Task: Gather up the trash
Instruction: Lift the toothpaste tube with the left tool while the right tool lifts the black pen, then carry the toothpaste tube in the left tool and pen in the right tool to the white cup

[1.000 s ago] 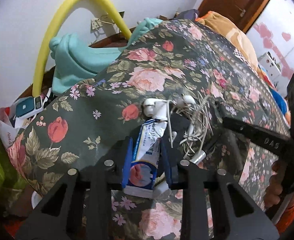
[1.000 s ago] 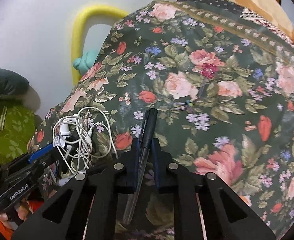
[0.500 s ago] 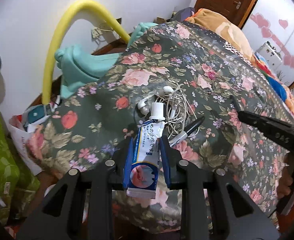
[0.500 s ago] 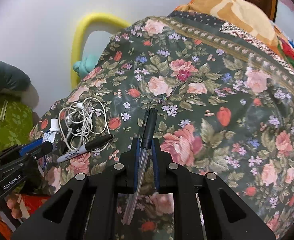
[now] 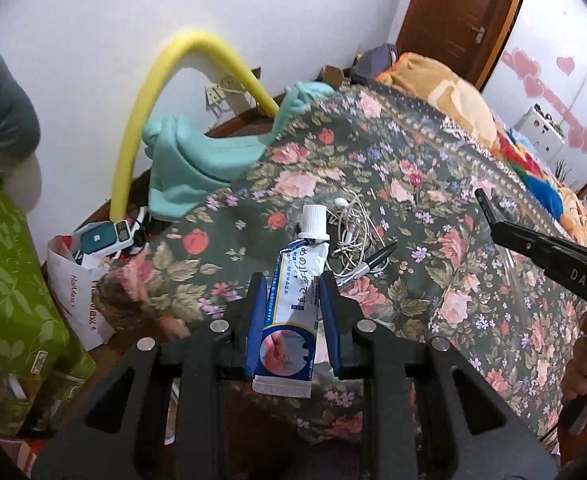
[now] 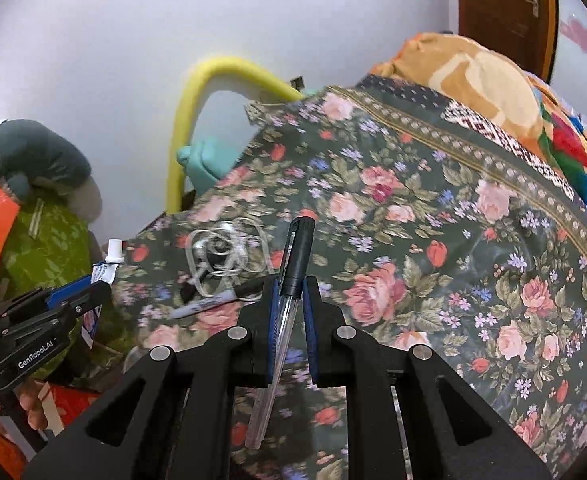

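Note:
My left gripper is shut on a white and blue tube with a white cap, held above the edge of the bed. My right gripper is shut on a clear pen with a black cap, also held above the bed. On the floral bedspread lie a tangle of white earphone cable and a black marker. The cable and marker also show in the right wrist view, left of the pen. The left gripper and its tube show there at the far left.
A white bag with boxes stands on the floor left of the bed. A green leafy cloth covers something at the far left. A yellow foam arch and teal cloth sit by the wall. Blankets pile at the bed's far end.
Both grippers have pulled back and up from the bed with the tube and the pen in them. The marker and more of the bed have come into view.

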The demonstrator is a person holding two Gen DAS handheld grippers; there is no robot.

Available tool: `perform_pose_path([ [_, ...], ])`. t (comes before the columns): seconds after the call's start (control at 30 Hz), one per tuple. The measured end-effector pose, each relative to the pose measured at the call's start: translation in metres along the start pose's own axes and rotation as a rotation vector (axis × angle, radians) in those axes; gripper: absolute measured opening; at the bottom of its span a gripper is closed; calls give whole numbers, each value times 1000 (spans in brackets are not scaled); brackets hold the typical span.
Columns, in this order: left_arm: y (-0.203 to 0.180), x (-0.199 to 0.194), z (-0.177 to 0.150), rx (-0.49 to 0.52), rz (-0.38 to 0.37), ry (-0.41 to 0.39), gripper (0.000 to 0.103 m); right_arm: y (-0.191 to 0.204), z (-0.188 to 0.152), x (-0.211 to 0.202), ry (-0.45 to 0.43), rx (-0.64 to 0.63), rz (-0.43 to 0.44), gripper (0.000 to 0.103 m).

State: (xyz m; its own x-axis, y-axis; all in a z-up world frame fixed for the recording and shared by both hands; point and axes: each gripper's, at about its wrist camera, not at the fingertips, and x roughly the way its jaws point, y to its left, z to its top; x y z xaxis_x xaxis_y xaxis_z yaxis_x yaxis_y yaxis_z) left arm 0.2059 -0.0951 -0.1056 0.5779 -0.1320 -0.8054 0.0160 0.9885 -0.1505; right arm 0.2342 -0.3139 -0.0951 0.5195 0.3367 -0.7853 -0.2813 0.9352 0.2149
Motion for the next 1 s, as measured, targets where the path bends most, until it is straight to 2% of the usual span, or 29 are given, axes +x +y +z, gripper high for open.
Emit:
perform_pose_path([
  [0.3, 37, -51, -19, -49, 32, -61, 26, 59, -5, -20, -35, -66, 58, 11],
  [0.53, 81, -87, -48, -115, 80, -95, 26, 122, -15, -22, -31, -150, 130, 11],
  [0.77, 136, -111, -84, -202, 132, -98, 26, 189, -31, -10, 9, -240, 200, 11],
  [1.0, 188, -118, -120, -288, 175, -67, 26, 249, -50, 10, 60, -326, 253, 11],
])
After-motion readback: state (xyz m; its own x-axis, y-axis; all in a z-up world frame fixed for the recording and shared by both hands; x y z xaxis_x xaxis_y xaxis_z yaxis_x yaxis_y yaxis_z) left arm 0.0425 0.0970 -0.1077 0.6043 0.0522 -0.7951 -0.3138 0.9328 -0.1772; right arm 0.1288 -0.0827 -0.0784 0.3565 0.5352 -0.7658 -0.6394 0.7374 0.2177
